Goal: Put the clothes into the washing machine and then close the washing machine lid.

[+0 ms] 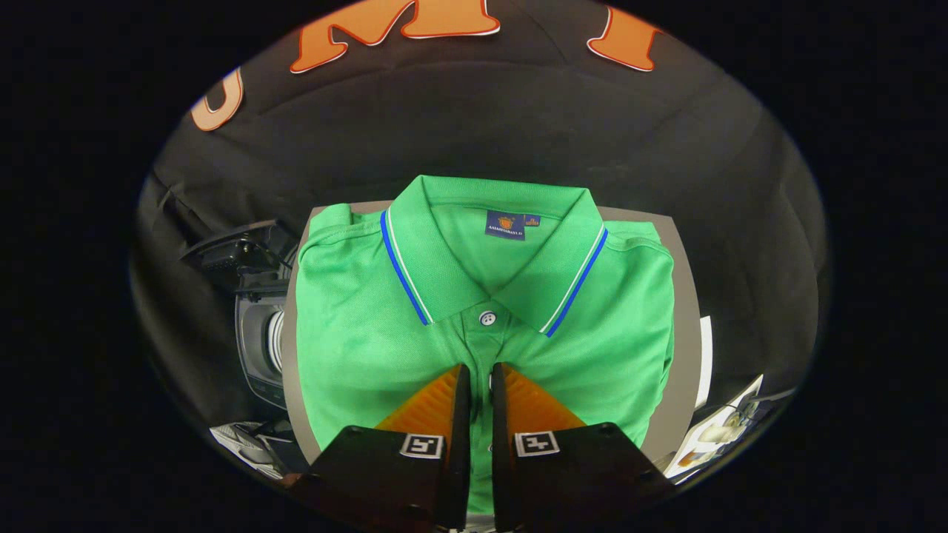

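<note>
One green polo shirt (485, 326) lies folded just ahead of the gripper (480, 381) and beyond its fingers, on one grey tabletop (687, 311). The shirt carries one collar, edged with one blue and one white stripe on each side, two visible buttons, one of them (486, 318) beyond the fingertips, and one dark neck label (505, 224). One gripper shows two fingers (461, 400), nearly together, pinching the shirt's placket. One washing machine (259, 333) stands left of the fingers.

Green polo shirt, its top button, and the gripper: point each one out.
green polo shirt (355, 348): gripper view, chest panel.
top button (486, 318): gripper view, button's face.
gripper (480, 377): gripper view, narrow gap between the nearly closed fingertips, pinching the placket.
</note>
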Demonstrator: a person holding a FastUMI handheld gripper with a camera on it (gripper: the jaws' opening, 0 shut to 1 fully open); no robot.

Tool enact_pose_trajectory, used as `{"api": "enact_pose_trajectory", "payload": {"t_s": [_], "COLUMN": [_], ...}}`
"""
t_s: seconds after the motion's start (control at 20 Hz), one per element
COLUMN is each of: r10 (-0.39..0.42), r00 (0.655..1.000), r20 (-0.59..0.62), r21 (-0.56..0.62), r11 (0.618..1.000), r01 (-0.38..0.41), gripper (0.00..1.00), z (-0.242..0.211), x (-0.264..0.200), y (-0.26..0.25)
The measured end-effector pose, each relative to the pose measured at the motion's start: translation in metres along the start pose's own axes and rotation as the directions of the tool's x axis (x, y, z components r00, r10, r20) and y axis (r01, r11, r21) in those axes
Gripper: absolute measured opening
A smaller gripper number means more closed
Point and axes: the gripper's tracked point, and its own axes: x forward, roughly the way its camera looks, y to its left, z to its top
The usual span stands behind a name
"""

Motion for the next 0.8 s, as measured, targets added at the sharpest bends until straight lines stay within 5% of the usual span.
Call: {"api": "enact_pose_trajectory", "payload": {"t_s": [0.05,0.55,0.8], "r10": [0.006,0.082,0.178], "r00": [1.0,0.985,0.938], "r20": [-0.004,0.153,0.297], "r21": [-0.001,0.022,0.046], "r11": [1.0,0.996,0.979], "r01": [-0.006,-0.086,-0.201], "gripper": [0.12,0.12,0.12], "z": [-0.002,0.002,0.012], "x": [0.009,-0.001,-0.024], "y": [0.001,0.0,0.001]}}
